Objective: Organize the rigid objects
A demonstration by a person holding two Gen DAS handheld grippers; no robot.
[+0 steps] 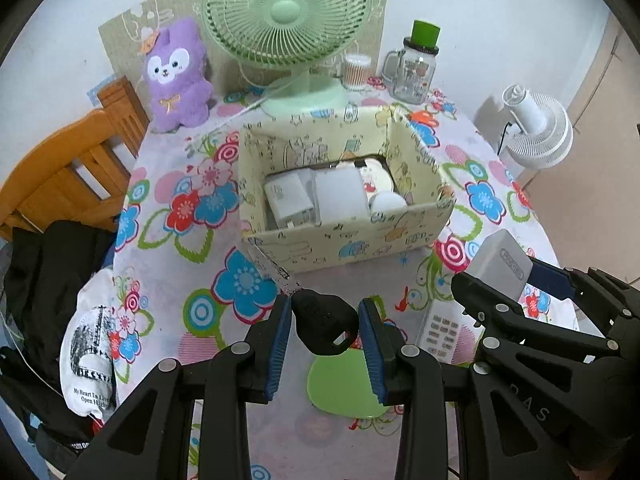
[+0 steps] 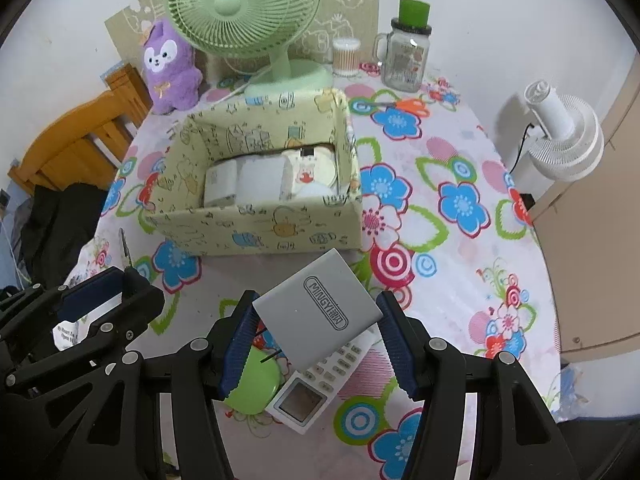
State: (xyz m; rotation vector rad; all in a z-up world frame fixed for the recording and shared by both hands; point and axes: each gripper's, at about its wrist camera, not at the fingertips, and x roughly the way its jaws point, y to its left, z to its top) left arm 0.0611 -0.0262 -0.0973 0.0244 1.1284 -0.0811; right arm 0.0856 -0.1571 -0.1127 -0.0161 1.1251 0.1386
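A yellow patterned box (image 1: 344,236) (image 2: 260,228) stands mid-table and holds white chargers and round white items. My left gripper (image 1: 325,322) is shut on a small knife's black handle (image 1: 322,324); its blade (image 1: 272,266) points toward the box's near left corner. My right gripper (image 2: 316,316) is shut on a grey MINGYI box (image 2: 320,308), held tilted above the table, also seen in the left wrist view (image 1: 500,266). Below it lie a white remote (image 2: 320,376) (image 1: 438,332) and a green round item (image 2: 254,384) (image 1: 344,384).
A green desk fan (image 1: 288,32), purple plush (image 1: 176,76), cotton-swab jar (image 1: 356,72) and glass mug with green lid (image 1: 412,68) stand behind the box. A wooden chair (image 1: 68,168) with dark clothes is at left. A white fan (image 1: 536,128) stands off the table's right edge.
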